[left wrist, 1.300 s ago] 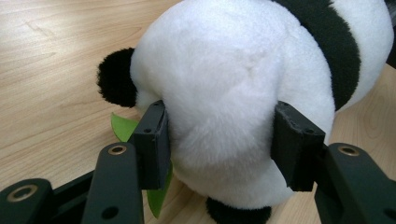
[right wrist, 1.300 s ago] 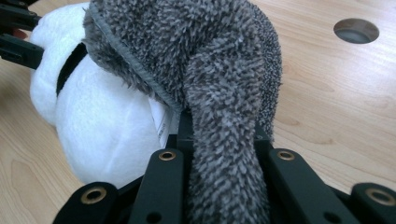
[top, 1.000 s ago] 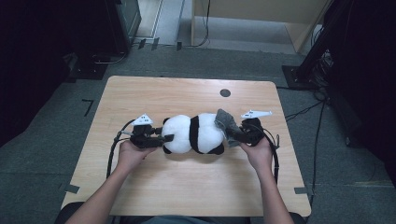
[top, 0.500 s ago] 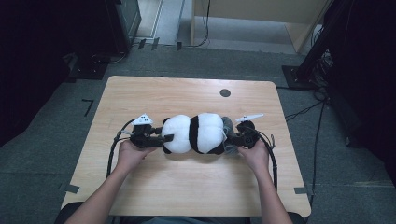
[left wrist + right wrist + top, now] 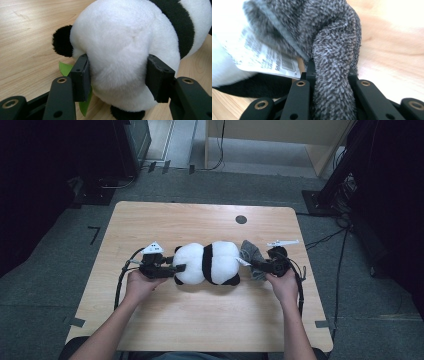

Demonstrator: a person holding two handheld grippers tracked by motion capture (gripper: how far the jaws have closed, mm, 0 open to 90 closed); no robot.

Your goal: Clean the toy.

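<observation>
Here my left gripper (image 5: 117, 75) pinches the plush panda's (image 5: 210, 262) white head, pads sunk into the fur. The panda lies mid-table (image 5: 200, 315). At its rear my right gripper (image 5: 330, 75) clamps a grey cloth (image 5: 332, 52).

A light wooden table (image 5: 150, 225) bears a plush panda (image 5: 207, 263) and grey cloth (image 5: 250, 254).
</observation>
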